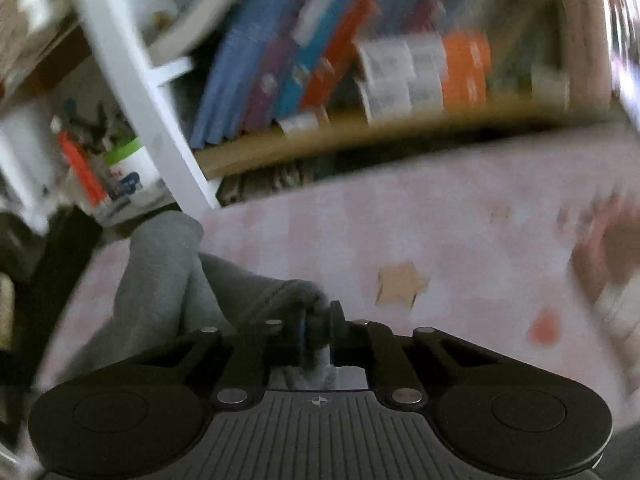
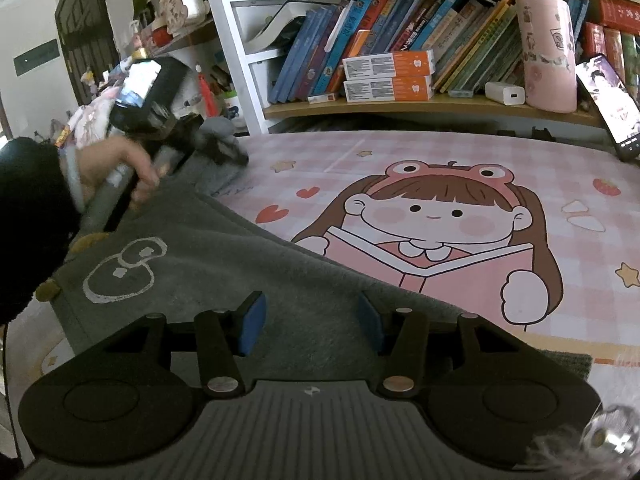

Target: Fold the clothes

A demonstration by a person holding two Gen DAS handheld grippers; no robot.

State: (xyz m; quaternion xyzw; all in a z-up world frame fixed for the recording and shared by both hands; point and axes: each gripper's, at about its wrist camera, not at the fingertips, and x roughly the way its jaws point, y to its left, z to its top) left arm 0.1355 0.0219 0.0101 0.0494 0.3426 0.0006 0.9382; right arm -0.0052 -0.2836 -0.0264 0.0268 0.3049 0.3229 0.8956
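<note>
A grey sweatshirt (image 2: 208, 264) with a white printed outline lies on the left part of a pink cartoon desk mat (image 2: 460, 184). My left gripper (image 1: 318, 326) is shut on a grey sleeve (image 1: 160, 280) and holds it up off the mat; this view is blurred by motion. In the right wrist view the left gripper (image 2: 228, 152) and the hand holding it are at the far left with the sleeve bunched at its tip. My right gripper (image 2: 310, 322) is open and empty, just above the sweatshirt's near part.
A shelf of books (image 2: 400, 40) and orange boxes (image 2: 388, 76) runs along the back of the desk. A pink cup (image 2: 550, 52), a white charger (image 2: 506, 94) and a phone (image 2: 608, 108) stand at the back right. A white shelf post (image 2: 236, 48) stands at the back left.
</note>
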